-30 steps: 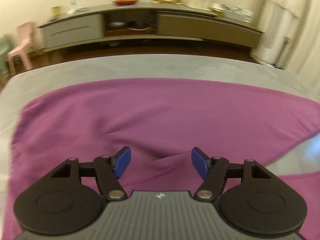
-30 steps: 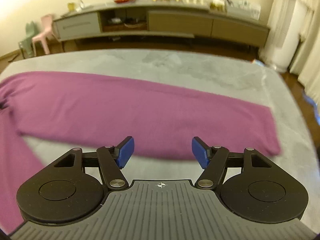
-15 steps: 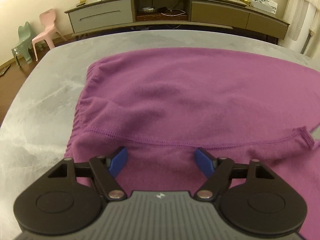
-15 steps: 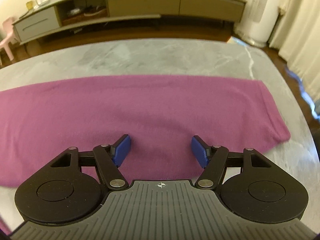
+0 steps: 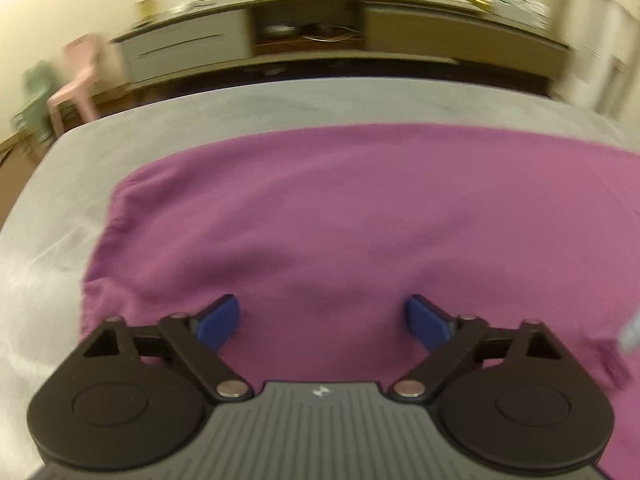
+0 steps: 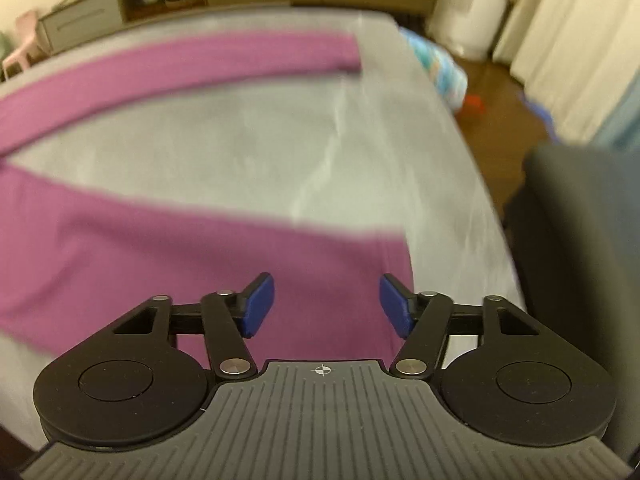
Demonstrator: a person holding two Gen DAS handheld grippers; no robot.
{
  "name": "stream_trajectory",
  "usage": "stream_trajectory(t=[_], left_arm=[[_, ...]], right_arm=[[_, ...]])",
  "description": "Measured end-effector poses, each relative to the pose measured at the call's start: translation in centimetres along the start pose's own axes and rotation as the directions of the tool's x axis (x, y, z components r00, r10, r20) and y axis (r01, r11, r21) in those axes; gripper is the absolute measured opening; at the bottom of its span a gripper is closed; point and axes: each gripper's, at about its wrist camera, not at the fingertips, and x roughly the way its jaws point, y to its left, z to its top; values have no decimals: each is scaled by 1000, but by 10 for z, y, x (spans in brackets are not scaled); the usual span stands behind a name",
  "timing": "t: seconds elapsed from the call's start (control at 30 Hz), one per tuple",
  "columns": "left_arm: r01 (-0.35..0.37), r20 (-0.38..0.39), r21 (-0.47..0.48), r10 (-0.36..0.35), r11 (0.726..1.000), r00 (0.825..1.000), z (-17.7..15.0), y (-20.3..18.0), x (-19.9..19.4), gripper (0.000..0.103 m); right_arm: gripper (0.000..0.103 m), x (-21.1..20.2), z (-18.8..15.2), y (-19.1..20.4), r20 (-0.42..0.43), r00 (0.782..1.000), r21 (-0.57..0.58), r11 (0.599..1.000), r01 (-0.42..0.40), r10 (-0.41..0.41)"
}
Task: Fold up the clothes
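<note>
Since neither gripper has cloth between its pads yet, we read this as lining up a grab. Left gripper (image 5: 322,322) jaws just opened wide, empty, over the waist end of the purple trousers (image 5: 360,216), running to 12 o'clock. Right gripper (image 6: 326,306), jaws just narrowed, still apart, hangs over the near leg's cuff; far leg at 11.

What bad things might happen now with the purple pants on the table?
1. The right gripper hangs open over the near leg's cuff, which lies close to the table edge. A clumsy pull might drag it off.
2. The left gripper, jaws just opened wide, sits over flat purple fabric away from any edge, so it may pinch only the top layer and bunch it.
</note>
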Motion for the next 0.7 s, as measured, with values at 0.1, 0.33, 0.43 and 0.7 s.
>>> stream_trajectory(t=[0.1,0.33,0.43,0.7], left_arm=[[-85,0,-13,85,996,996,10,8,3,99],[-146,-11,-69,146,987,989,27,32,-16,77],[-6,50,-111,11,994,999,1,49,-65,85],[53,-54,-116,-60,992,997,-92,87,-78,86]], right_arm=[[54,30,1,-1,-1,998,24,997,-67,67],[52,72,59,11,79,997,26,999,-20,18],[46,54,58,12,105,994,45,999,14,-18],[53,43,19,37,71,992,-17,994,-105,106]])
